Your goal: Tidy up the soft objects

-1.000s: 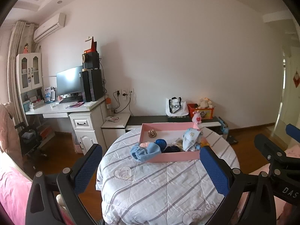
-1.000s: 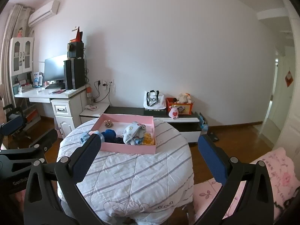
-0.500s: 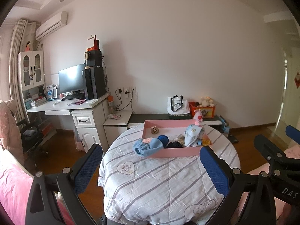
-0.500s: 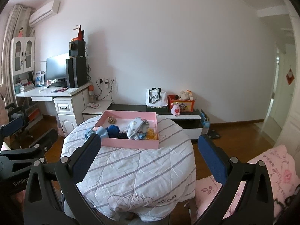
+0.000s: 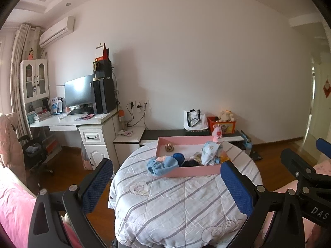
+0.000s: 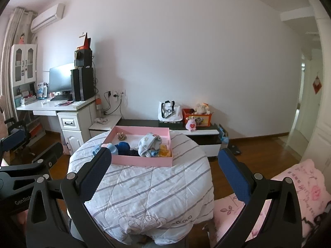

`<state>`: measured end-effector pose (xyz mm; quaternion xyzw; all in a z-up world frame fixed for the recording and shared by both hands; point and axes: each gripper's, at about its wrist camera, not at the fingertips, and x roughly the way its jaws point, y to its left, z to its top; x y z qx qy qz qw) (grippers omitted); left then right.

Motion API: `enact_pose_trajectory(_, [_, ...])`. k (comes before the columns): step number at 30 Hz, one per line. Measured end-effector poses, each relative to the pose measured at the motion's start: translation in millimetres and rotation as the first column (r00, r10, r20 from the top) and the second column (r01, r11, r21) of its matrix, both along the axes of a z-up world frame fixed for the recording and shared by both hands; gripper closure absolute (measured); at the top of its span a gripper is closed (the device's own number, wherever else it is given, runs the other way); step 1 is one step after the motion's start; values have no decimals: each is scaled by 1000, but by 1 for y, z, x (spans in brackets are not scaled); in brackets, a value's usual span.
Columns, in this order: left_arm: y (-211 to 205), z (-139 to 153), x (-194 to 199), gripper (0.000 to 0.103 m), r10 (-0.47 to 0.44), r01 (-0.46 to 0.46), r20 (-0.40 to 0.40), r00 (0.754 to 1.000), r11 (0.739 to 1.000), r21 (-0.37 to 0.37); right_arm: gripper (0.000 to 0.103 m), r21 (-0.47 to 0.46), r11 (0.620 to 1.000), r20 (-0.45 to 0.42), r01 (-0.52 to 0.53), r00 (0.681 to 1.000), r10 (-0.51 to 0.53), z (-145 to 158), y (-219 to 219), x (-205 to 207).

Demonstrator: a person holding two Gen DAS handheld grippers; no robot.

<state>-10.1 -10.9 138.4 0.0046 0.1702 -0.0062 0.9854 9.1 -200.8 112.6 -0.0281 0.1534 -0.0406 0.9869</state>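
The soft things are a small heap of baby-sized fabric pieces: a light blue fleecy piece [image 5: 162, 165] with a pink patch, draped over the front left corner of the tray; a dark blue ball of yarn [image 5: 178, 157] just behind it; a dark navy bundle [image 5: 190, 163]; a pale blue printed cloth [image 5: 211, 152] bunched upright; a yellow-orange soft piece [image 6: 164, 150] at the tray's front right corner; and a small brown knot [image 5: 169, 147] lying alone toward the back left.

All of them sit in a shallow pink tray [image 5: 192, 170] on a round table covered by a white quilt with grey stripes [image 5: 175, 202]. The tray lies ahead of both tools, at the far side of the table top.

The left gripper [image 5: 165, 184] is spread wide, its blue pads [image 5: 97, 184] apart and holding nothing, with the tray ahead between the fingers. The right gripper [image 6: 167, 175] is likewise spread wide and empty; the tray lies ahead and slightly to its left, its left pad [image 6: 97, 173] overlapping the tray's near corner in view.
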Motion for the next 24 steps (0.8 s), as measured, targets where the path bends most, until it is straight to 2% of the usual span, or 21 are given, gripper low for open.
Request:
enact_pose_trajectory(12, [-5, -4, -9, 0, 11, -11, 34, 999, 1000, 6, 0, -4, 1000, 32, 9, 999, -9, 7, 1, -12])
enact_pose_trajectory(24, [-10, -9, -7, 0, 15, -16, 35, 999, 1000, 5, 0, -1, 1000, 33, 30, 999, -30, 8, 1, -17])
